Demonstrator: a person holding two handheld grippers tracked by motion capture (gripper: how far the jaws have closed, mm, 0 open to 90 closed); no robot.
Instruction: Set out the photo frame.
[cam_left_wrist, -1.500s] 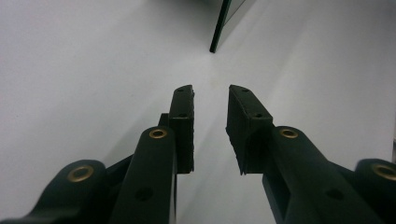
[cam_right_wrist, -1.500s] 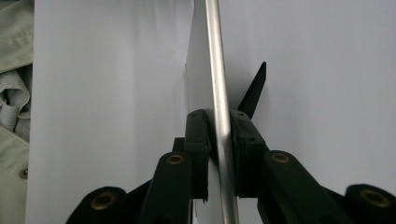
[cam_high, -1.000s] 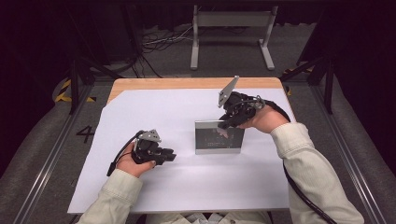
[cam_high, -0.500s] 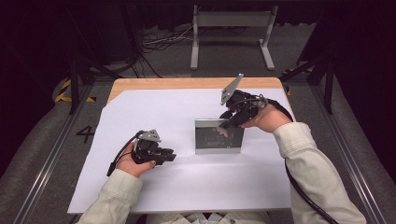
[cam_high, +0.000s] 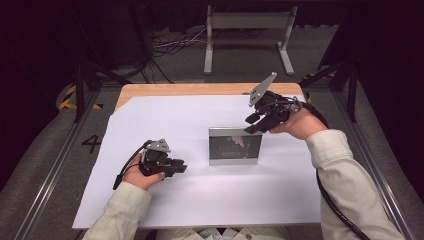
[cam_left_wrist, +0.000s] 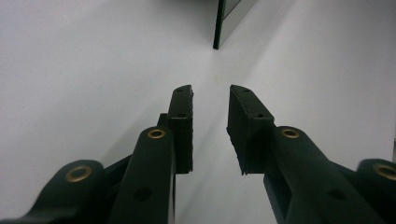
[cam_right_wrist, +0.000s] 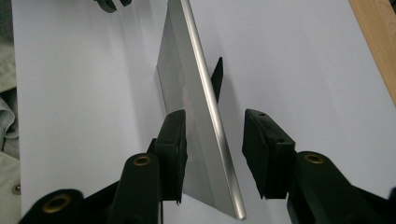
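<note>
A silver picture frame (cam_high: 235, 146) stands upright near the middle of the white sheet (cam_high: 165, 125), its dark glass facing the person. My right gripper (cam_high: 252, 125) hovers over the frame's top right corner. In the right gripper view this gripper (cam_right_wrist: 212, 123) is open, with one jaw on each side of the frame's metal top edge (cam_right_wrist: 205, 88) and a gap at both pads. A black prop (cam_right_wrist: 217, 77) leans behind the frame. My left gripper (cam_high: 179, 167) rests low on the sheet to the frame's left. It (cam_left_wrist: 210, 95) is open and holds nothing, pointing toward the frame's corner (cam_left_wrist: 224, 18).
The white sheet covers most of a wooden table, whose bare strip (cam_high: 200, 89) shows along the far edge. A metal stand (cam_high: 247, 35) and cables (cam_high: 170, 45) lie on the floor beyond. Beige sleeves (cam_high: 345, 175) come in from the bottom.
My right gripper has drifted slightly right and away from the person above the frame's top edge. The frame and my left gripper have stayed in place.
</note>
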